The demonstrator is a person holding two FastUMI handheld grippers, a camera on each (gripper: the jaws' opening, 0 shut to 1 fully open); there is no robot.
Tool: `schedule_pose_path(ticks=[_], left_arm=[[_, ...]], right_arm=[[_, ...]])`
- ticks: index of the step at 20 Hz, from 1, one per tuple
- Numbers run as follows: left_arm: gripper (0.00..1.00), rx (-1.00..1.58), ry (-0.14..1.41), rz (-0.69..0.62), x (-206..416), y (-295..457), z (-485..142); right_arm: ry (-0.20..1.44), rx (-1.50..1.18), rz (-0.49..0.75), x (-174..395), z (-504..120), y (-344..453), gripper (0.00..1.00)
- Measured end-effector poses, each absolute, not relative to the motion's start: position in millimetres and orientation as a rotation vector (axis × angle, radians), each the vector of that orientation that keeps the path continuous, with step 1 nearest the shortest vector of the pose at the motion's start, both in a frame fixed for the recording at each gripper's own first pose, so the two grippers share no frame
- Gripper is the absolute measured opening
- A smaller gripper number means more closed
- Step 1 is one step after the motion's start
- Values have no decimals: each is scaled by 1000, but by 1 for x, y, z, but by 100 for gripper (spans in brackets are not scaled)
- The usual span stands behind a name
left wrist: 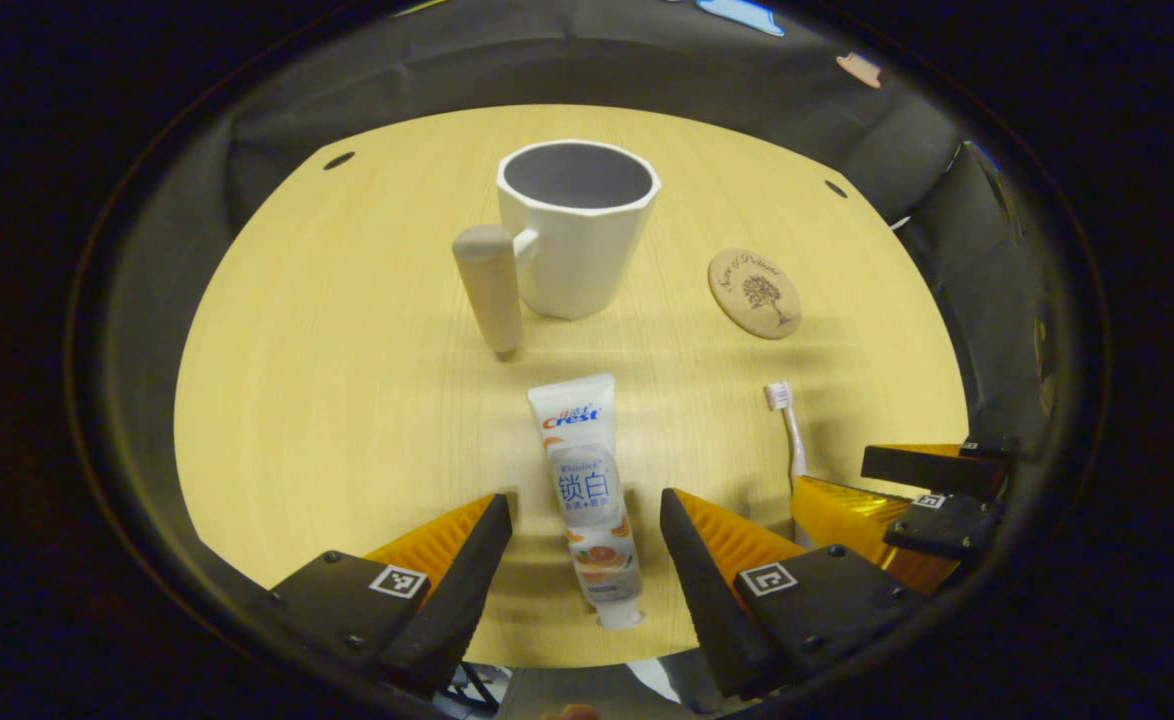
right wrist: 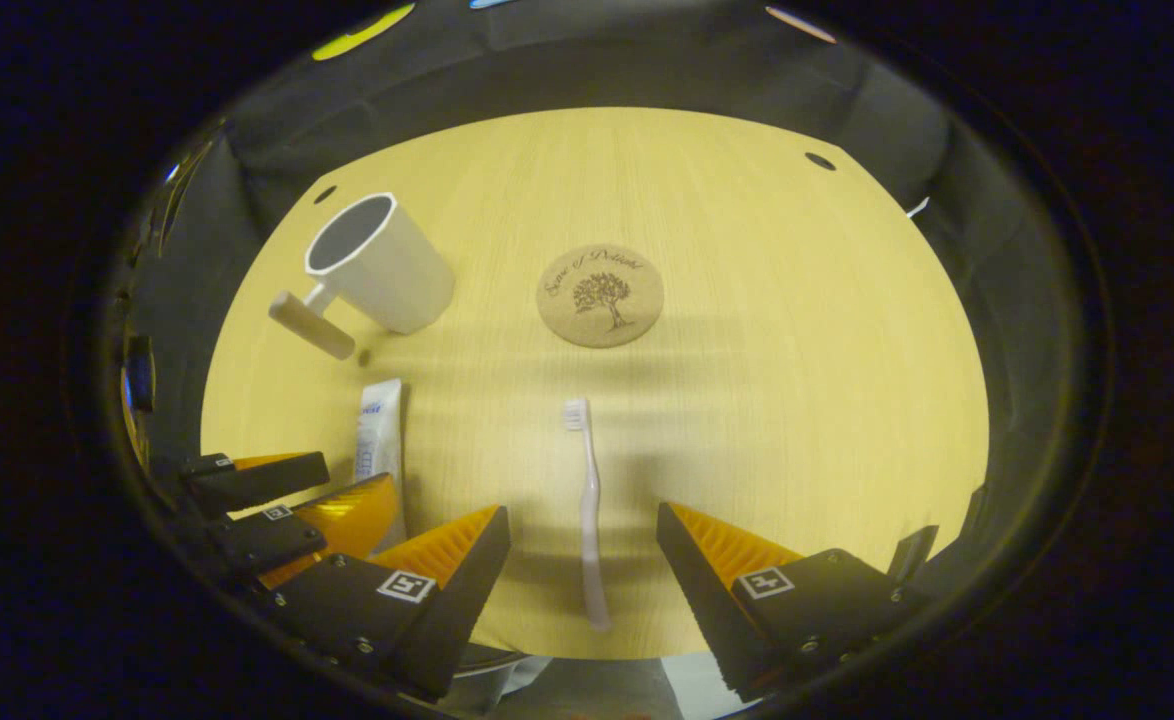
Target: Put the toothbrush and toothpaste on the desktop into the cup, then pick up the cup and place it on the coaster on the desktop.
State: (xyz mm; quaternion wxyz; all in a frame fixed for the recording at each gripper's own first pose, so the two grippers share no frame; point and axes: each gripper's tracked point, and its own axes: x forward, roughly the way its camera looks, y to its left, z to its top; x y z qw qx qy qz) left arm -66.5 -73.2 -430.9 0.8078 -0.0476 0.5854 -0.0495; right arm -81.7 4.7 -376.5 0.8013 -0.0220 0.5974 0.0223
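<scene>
So the left gripper (left wrist: 585, 520) is hanging low over the near edge of the table (left wrist: 327, 400) with its fingers spread wide, nothing pinched. The toothpaste (left wrist: 587, 500) tube lies flat right in the gap between them, cap end toward the near edge, flat crimped end pointing at the cup; I can't see either finger actually touching it.

The right gripper (right wrist: 583, 540) is just as spread out, also holding nothing. The toothbrush (right wrist: 587, 510) lies flat between its fingers, bristle end pointing away toward the coaster, handle running back to the table edge. No contact there that I can see.

The two grippers sit side by side. In the left gripper view the other one shows at the right edge, just beside the toothbrush handle. In the right gripper view the left one shows low on the left, next to the toothpaste.

Further out, the white cup (left wrist: 579, 228) stands upright on the table past the toothpaste, open top up, nothing visible inside, its thick handle (left wrist: 489, 288) sticking out toward the left side.

The round cork coaster (right wrist: 599, 295) with a tree print lies flat to the right of the cup, well apart from it, straight beyond the brush head, and bare.
</scene>
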Motion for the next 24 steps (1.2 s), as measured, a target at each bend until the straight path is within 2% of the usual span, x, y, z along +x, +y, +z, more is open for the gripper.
schedule_pose_path(ticks=[2, 4, 6, 10, 14, 16, 18, 20, 21, 22, 23, 24], left_arm=[[100, -106, 1272, -99, -68, -71, -436], [95, -102, 1291, -86, -69, -69, -442], [98, -92, 1315, -74, -71, -67, -448], [94, -83, 1354, -59, -74, -66, -454], [97, -30, 1374, -46, -74, -62, -458], [92, -5, 1391, -41, -72, -63, -460], [97, -12, 1418, -25, -72, -65, -460], [94, -15, 1443, -20, -71, -64, -460], [99, -14, 1449, -19, -71, -64, -460], [94, -13, 1459, -21, -71, -64, -459], [97, -6, 1458, -28, -71, -65, -460], [94, -2, 1463, -34, -71, -66, -460]], right_arm=[[1306, -57, 51, -83, -384, 5, 94], [1327, -76, 51, -84, -391, 3, 93], [1346, -88, 49, -84, -396, 3, 93], [1383, -103, 38, -85, -407, 0, 94], [1414, -111, 28, -84, -413, -3, 94], [1428, -107, 23, -84, -411, -3, 94], [1452, -107, 22, -82, -412, -3, 93], [1476, -103, 17, -82, -412, -3, 94], [1480, -97, 7, -81, -411, -3, 94], [1482, -93, 3, -81, -412, -3, 94], [1482, -96, 7, -81, -411, -3, 94], [1483, -97, 13, -80, -411, -3, 93]])
